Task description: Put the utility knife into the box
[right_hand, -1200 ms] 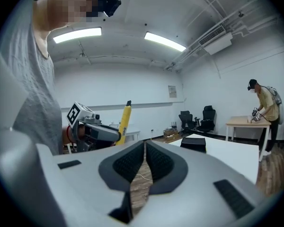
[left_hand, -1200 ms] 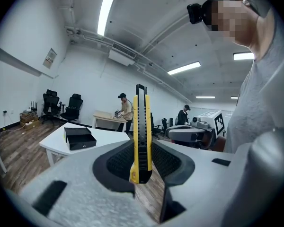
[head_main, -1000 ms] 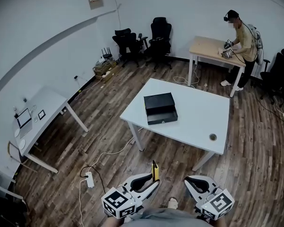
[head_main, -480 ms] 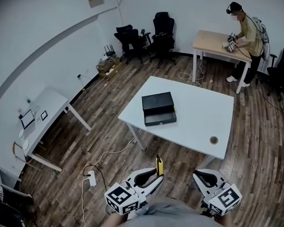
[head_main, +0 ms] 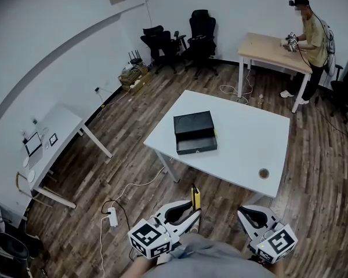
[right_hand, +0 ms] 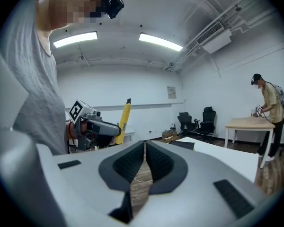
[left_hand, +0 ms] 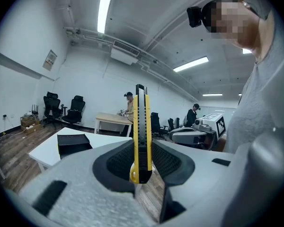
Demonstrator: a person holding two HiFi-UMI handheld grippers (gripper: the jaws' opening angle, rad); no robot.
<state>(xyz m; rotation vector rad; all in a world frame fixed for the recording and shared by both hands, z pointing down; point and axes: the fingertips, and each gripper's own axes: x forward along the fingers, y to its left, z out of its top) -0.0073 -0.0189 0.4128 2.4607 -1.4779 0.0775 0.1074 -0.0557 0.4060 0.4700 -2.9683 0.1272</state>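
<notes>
A yellow and black utility knife (left_hand: 141, 131) stands upright between the jaws of my left gripper (head_main: 187, 218), which is shut on it; the knife (head_main: 195, 198) sticks up from the gripper low in the head view. My right gripper (head_main: 250, 219) is beside it at the bottom right, jaws closed together with nothing between them (right_hand: 143, 167). The black box (head_main: 195, 132) lies on the white table (head_main: 243, 143) ahead, its drawer pulled open toward me. Both grippers are held well short of the table, over the wooden floor.
A roll of tape (head_main: 263, 172) lies near the table's near right corner. A power strip (head_main: 111, 218) and cables lie on the floor to the left. Another white desk (head_main: 58, 132) stands left, black office chairs (head_main: 200, 33) at the back, and a person (head_main: 313, 36) at a wooden table (head_main: 272, 51).
The view has shifted slightly forward toward the white table; both grippers stay low in the frame, the left still holding the knife.
</notes>
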